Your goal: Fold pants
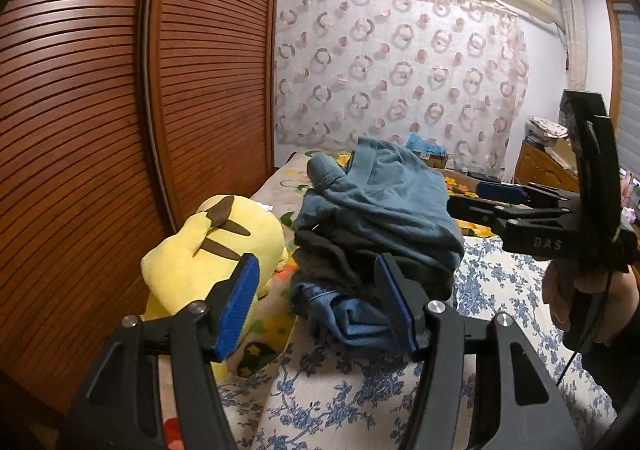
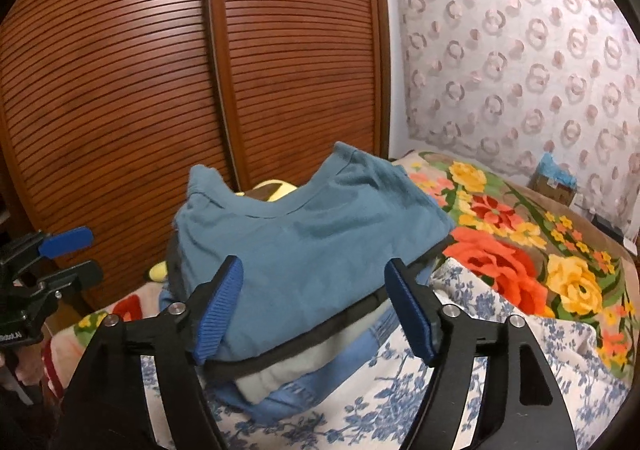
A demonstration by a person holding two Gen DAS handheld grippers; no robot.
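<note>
Both tools stand wide and hold nothing, apparently backed off from the pile [image 2: 304, 250] so it can rest on the bed [image 2: 400, 402]. The left tool [image 1: 316, 302] faces the pile's near end; the right tool [image 2: 314, 310] hangs just before its long side. The pants [image 2: 320, 382] (blue, probably denim) sit folded at the pile's bottom, under a teal shirt [image 1: 384, 201].

One pile of folded clothes [image 2: 304, 262] sits on one bed [image 2: 520, 250], at least four garments stacked (lower layers partly hidden). One yellow plush toy [image 1: 208, 254], two tongs [image 1: 316, 302] [image 2: 316, 310], two louvered doors [image 1: 120, 89].
</note>
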